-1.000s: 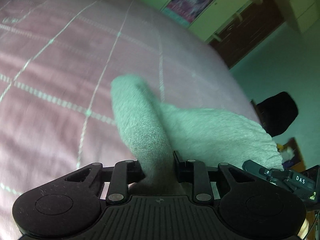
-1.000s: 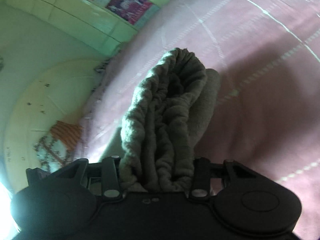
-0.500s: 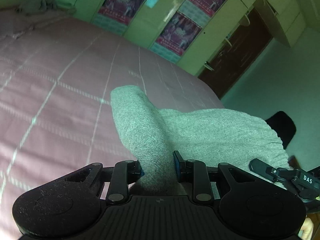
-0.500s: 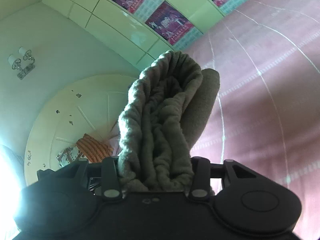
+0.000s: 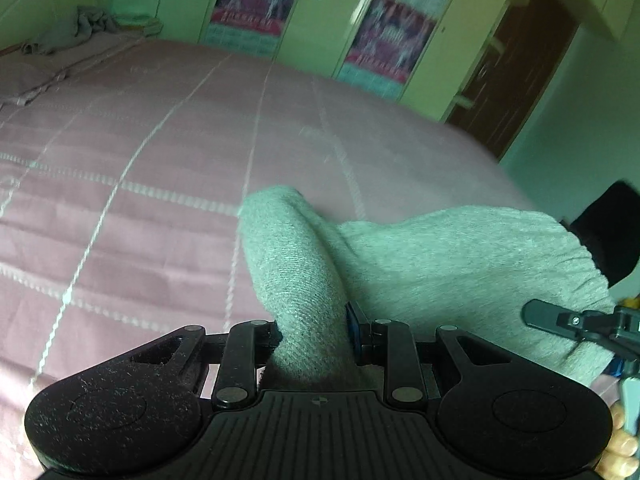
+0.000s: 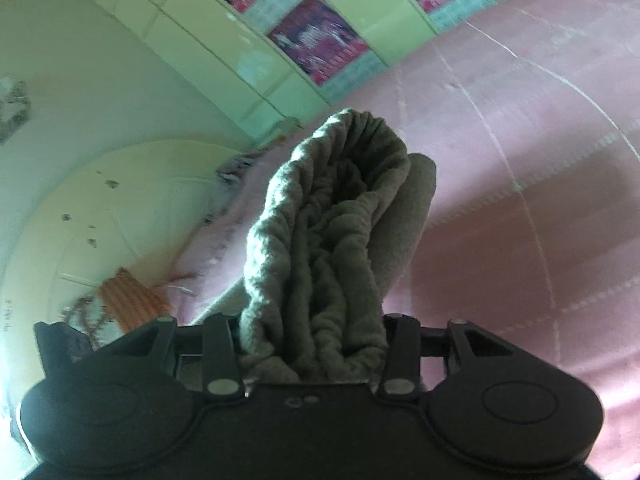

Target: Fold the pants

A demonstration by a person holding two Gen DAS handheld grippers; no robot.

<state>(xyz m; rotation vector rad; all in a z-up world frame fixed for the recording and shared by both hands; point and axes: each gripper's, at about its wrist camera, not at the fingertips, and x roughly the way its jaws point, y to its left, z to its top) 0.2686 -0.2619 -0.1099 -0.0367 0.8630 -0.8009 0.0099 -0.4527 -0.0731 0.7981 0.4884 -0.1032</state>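
The grey knit pants hang between my two grippers above the pink bed. My left gripper is shut on a bunched fold of the pants, which sticks up between its fingers. My right gripper is shut on the gathered elastic waistband of the pants, which bulges forward and hides its fingertips. The right gripper also shows at the right edge of the left wrist view, holding the far end of the cloth.
The pink bedspread with pale grid lines fills the space below. Green wardrobe doors with posters stand behind the bed. A dark door is at right. A grey cloth heap lies at the bed's far left. A black object stands right.
Both grippers have lifted and tilted up with the pants; the wardrobe and posters came into view. Both stay shut on the cloth.
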